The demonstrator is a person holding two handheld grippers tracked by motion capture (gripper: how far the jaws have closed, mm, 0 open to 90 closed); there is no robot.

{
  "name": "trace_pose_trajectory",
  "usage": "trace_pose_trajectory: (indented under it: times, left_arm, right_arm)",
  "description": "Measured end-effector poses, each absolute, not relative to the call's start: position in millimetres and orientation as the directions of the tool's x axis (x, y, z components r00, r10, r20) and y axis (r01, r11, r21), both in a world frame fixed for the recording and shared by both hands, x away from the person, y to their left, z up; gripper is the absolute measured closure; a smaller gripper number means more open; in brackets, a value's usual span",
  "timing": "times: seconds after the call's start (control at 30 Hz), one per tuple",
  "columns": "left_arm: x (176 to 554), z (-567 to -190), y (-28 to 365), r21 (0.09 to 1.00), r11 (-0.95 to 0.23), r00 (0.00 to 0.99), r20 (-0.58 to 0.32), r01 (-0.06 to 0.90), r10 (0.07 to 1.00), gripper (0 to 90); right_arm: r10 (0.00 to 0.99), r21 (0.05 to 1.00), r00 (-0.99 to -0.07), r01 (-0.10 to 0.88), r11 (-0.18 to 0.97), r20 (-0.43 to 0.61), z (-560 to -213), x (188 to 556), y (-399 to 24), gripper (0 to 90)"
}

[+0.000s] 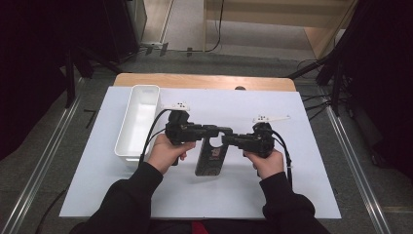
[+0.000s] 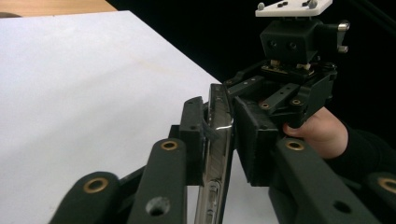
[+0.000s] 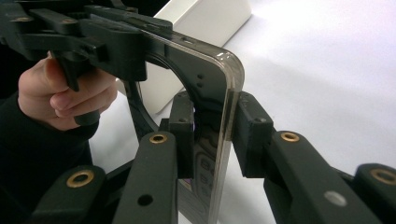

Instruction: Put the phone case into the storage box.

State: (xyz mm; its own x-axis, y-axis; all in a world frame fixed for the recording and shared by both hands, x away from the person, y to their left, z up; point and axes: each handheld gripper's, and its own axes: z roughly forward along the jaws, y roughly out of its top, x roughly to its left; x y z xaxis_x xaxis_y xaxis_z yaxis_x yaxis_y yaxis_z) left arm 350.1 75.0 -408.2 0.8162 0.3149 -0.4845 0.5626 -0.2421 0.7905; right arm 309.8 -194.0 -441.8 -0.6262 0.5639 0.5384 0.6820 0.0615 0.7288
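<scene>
Scene: we are looking down on a white sheet (image 1: 243, 190) covering a wooden table (image 1: 204, 80); a white bin (image 1: 139, 119) is standing at about 10 o'clock from the centre, apparently empty.

Thing in hand: we are holding a dark phone case (image 1: 213, 157) with a clear rim; it is sitting at the centre of the sheet, its long axis running from 12 to 6 o'clock, and its upper end is caught between both tools; from above we cannot tell whether its lower end is touching the sheet.

Left gripper (image 1: 220, 130): we are reaching in from 9 o'clock; the jaws are clenching the case's thin edge, as the left gripper view is showing (image 2: 218, 135).

Right gripper (image 1: 227, 139): we are reaching in from 3 o'clock; the jaws are pinching the same case near its rounded corner by the camera cutout (image 3: 212, 140).

Handling: we are judging the case light and thin, springy rather than rigid; its glossy rim is likely slippery, so a pinch across the flat faces near a corner is looking safest; pulling the two tools apart is likely to flex or twist it.

Risk: we are guessing a hard squeeze near the cutout could bend the narrow strip there.
</scene>
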Motion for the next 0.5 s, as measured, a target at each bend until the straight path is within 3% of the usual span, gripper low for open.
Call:
trace_pose_trajectory:
  times: [0.3,0.5]
  left_arm:
    - [349.4,-407.8,72.6,0.781,-0.265,0.813,-0.473,0.565,0.339,47.2]
    - [347.4,-408.7,68.8,0.769,-0.289,0.809,-0.464,0.570,0.360,41.2]
  right_arm:
    - [0.575,0.730,-0.617,0.681,0.049,0.537,-439.5,310.2,-198.1,70.6]
    - [0.585,0.729,-0.608,0.683,0.039,0.537,-437.9,310.6,-202.1,70.6]
